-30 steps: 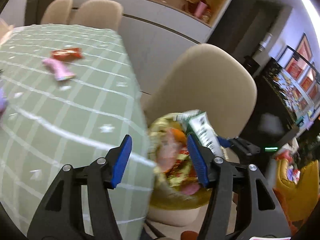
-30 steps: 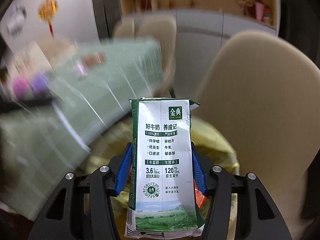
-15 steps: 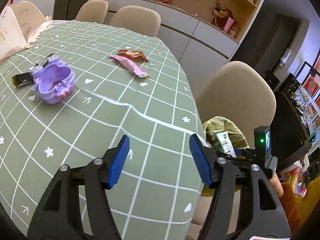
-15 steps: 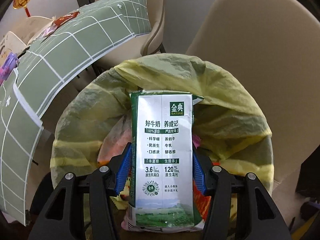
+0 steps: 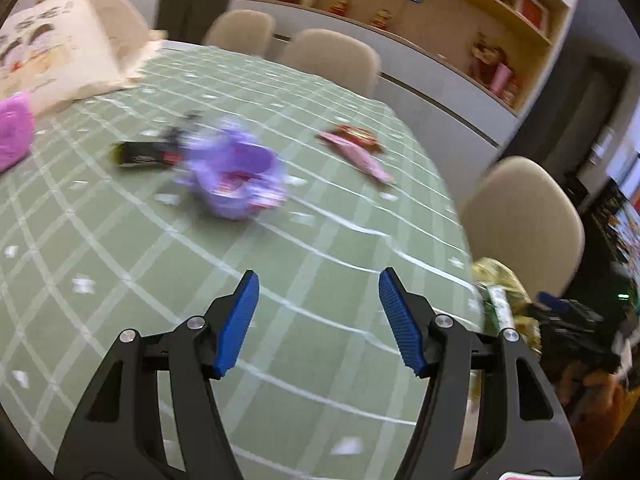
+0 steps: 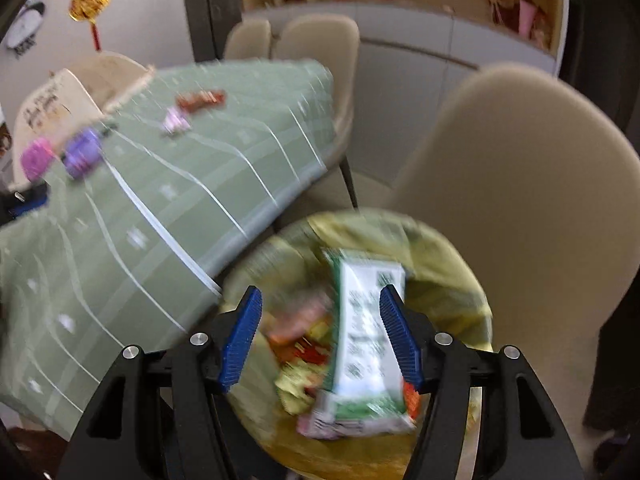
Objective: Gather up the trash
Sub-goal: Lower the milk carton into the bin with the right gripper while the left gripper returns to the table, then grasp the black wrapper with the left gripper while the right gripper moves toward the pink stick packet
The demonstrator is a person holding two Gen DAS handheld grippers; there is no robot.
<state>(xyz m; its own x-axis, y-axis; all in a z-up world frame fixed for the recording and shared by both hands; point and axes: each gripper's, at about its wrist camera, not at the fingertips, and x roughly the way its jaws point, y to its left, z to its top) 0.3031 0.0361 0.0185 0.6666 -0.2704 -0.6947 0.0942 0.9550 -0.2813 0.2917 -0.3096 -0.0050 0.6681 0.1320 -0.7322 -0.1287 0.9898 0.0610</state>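
Note:
My left gripper [image 5: 318, 320] hangs open over the green checked tablecloth [image 5: 120, 264], with nothing between its fingers. Farther back on the cloth lie a red wrapper [image 5: 356, 135], a pink wrapper [image 5: 370, 162] and a black wrapper [image 5: 140, 154]. My right gripper [image 6: 320, 336] is above the bin lined with a yellow bag [image 6: 460, 248]. Its jaws are opening and the pads press on nothing. Below them the milk carton [image 6: 368, 328] lies tilted on the trash in the bin. From the left wrist view the bin [image 5: 500, 280] shows past the table's right edge.
A purple toy [image 5: 236, 176] sits mid-table beside the black wrapper, with a pink object [image 5: 12, 140] and a cream tote bag [image 5: 52, 64] at the left. Beige chairs [image 6: 520, 184] stand round the table, one right behind the bin. Shelves line the back wall.
My left gripper swung from beside the bin to over the table. My right gripper let go of the milk carton, which dropped into the bin, and the gripper rose.

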